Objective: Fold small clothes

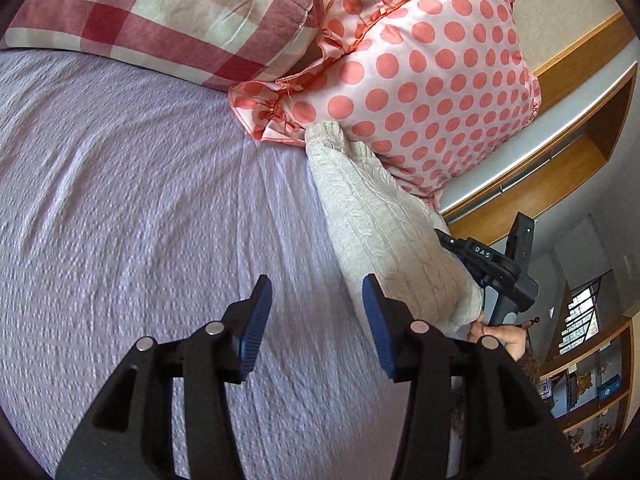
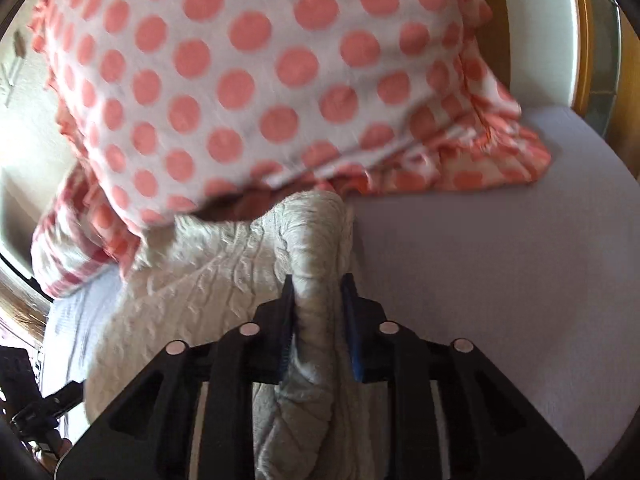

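Observation:
A cream cable-knit sweater (image 1: 384, 224) lies on the lilac bedspread (image 1: 140, 200), its far end against a polka-dot pillow (image 1: 432, 80). My left gripper (image 1: 318, 298) is open and empty above the bedspread, just left of the sweater. My right gripper (image 2: 318, 292) is shut on a bunched fold of the sweater (image 2: 224, 276) and holds it close under the polka-dot pillow (image 2: 260, 72). The right tool's body (image 1: 496, 268) and the hand on it show at the sweater's right edge in the left wrist view.
A red-and-white checked pillow (image 1: 160, 12) lies at the head of the bed beside the polka-dot one. A wooden headboard shelf (image 1: 560, 152) runs behind. Bookshelves (image 1: 592, 392) and a window stand to the right of the bed.

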`<state>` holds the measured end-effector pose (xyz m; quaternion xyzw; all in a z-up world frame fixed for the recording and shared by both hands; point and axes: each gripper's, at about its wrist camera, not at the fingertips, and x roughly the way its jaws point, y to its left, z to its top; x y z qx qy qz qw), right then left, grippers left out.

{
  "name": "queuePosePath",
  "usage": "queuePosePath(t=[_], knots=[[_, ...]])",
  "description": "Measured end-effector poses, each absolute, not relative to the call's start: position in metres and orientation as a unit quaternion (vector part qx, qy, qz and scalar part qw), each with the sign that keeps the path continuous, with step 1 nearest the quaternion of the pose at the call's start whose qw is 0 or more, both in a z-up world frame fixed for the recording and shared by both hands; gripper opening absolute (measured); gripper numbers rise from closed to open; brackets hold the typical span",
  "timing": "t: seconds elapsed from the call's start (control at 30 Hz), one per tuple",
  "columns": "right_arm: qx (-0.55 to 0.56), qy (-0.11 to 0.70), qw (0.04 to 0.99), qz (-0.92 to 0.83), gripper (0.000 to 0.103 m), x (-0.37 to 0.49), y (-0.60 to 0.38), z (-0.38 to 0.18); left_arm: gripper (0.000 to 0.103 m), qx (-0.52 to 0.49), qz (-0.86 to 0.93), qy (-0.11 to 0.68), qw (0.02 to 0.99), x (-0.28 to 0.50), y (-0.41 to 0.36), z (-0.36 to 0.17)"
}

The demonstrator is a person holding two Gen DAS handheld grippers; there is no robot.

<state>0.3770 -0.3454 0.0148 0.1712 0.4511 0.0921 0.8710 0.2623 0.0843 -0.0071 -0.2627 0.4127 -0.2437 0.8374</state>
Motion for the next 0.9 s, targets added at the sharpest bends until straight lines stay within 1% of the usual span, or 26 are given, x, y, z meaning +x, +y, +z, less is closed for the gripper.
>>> queuePosePath(t=[0.07, 0.13, 0.2, 0.37, 0.47, 0.53, 0.57, 0.63, 0.7, 0.73, 0.8, 0.9], knots=[[0.221, 0.41, 0.88, 0.096, 0.037, 0.356, -0.362, 0.035, 0.048, -0.262, -0.241, 0.41, 0.84, 0.262, 0.083, -0.006], [0.253, 0.366, 0.883, 0.148, 0.038, 0.33, -0.367, 0.058, 0.05, -0.26, -0.238, 0.409, 0.842, 0.261, 0.082, -0.006], [0.246, 0.355, 0.878, 0.208, 0.038, 0.309, -0.353, 0.07, 0.051, -0.257, -0.239, 0.411, 0.841, 0.261, 0.078, -0.006], [0.206, 0.363, 0.859, 0.297, 0.037, 0.285, -0.296, 0.071, 0.051, -0.237, -0.239, 0.417, 0.844, 0.26, 0.066, -0.008], [0.211, 0.342, 0.844, 0.354, 0.037, 0.265, -0.278, 0.077, 0.053, -0.234, -0.235, 0.414, 0.848, 0.258, 0.066, -0.008], [0.179, 0.344, 0.856, 0.342, 0.038, 0.261, -0.266, 0.076, 0.054, -0.238, -0.235, 0.413, 0.847, 0.259, 0.067, -0.008], [0.162, 0.347, 0.865, 0.323, 0.04, 0.263, -0.262, 0.075, 0.054, -0.24, -0.234, 0.415, 0.846, 0.26, 0.067, -0.009], [0.148, 0.386, 0.867, 0.279, 0.041, 0.274, -0.259, 0.06, 0.054, -0.242, -0.234, 0.419, 0.843, 0.259, 0.068, -0.01], [0.16, 0.456, 0.83, 0.278, 0.042, 0.279, -0.254, 0.029, 0.054, -0.243, -0.236, 0.418, 0.843, 0.259, 0.068, -0.01], [0.148, 0.469, 0.825, 0.278, 0.042, 0.275, -0.25, 0.018, 0.054, -0.244, -0.237, 0.416, 0.843, 0.258, 0.069, -0.009], [0.121, 0.452, 0.842, 0.268, 0.041, 0.261, -0.248, 0.024, 0.055, -0.245, -0.239, 0.417, 0.842, 0.258, 0.069, -0.01], [0.168, 0.402, 0.858, 0.274, 0.041, 0.253, -0.267, 0.052, 0.055, -0.247, -0.24, 0.421, 0.839, 0.259, 0.068, -0.011]])
